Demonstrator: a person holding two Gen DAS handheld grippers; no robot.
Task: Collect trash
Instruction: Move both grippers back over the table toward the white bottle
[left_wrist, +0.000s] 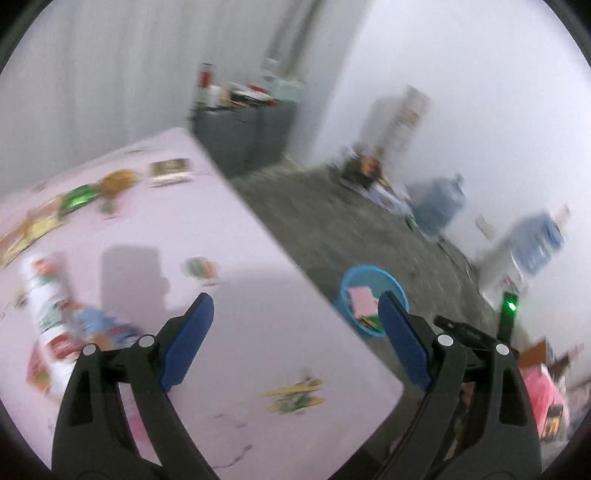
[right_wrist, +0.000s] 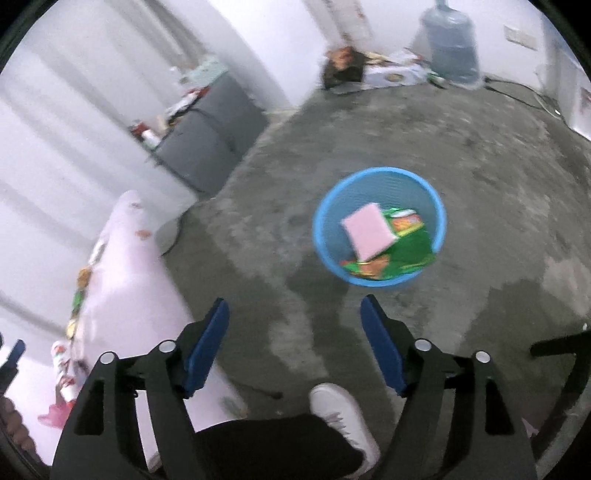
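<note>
Concrete floor blurred; bin contents indistinct; left claw, right claw both released, empty.

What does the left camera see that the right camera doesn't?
Only the left view shows the tabletop from above, with the wrapper near its corner and the left tongs open. Only the right view shows the white shoe, the right tongs open, and the green packets in the bin. Both show the blue bin holding a pink sheet.
</note>
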